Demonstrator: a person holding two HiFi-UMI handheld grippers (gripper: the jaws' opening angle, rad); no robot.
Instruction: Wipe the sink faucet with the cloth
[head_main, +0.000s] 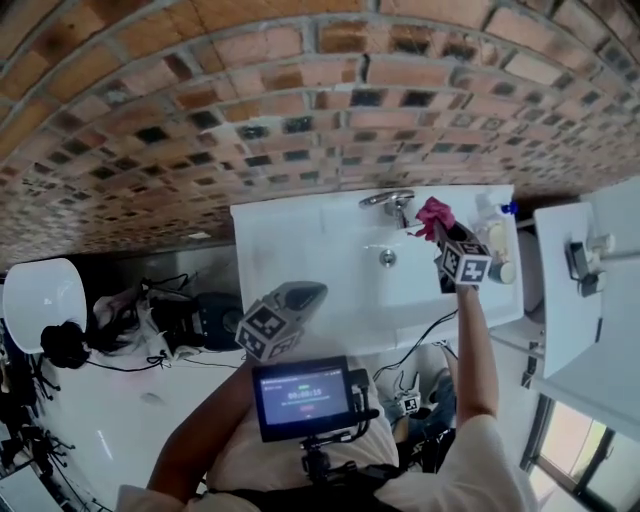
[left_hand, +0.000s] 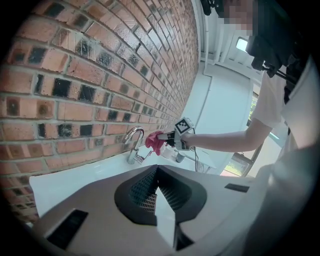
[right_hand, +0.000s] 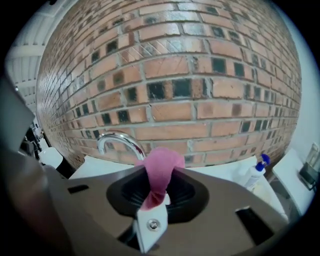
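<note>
A chrome curved faucet (head_main: 388, 200) rises at the back of the white sink (head_main: 300, 235), against the brick wall. My right gripper (head_main: 440, 228) is shut on a pink cloth (head_main: 433, 213), held just to the right of the faucet; I cannot tell whether they touch. In the right gripper view the cloth (right_hand: 159, 172) bulges from between the jaws, and the faucet (right_hand: 120, 142) arches just left of it. My left gripper (head_main: 312, 293) is shut with nothing in it, near the sink's front left edge. From the left gripper view, the faucet (left_hand: 134, 145) and cloth (left_hand: 155, 142) lie far ahead.
A white bottle with a blue cap (head_main: 492, 214) and a small jar (head_main: 503, 271) stand on the sink's right side. A white fixture (head_main: 575, 290) is further right. Cables and black gear (head_main: 170, 320) lie on the floor at the left, beside a white round object (head_main: 40, 295).
</note>
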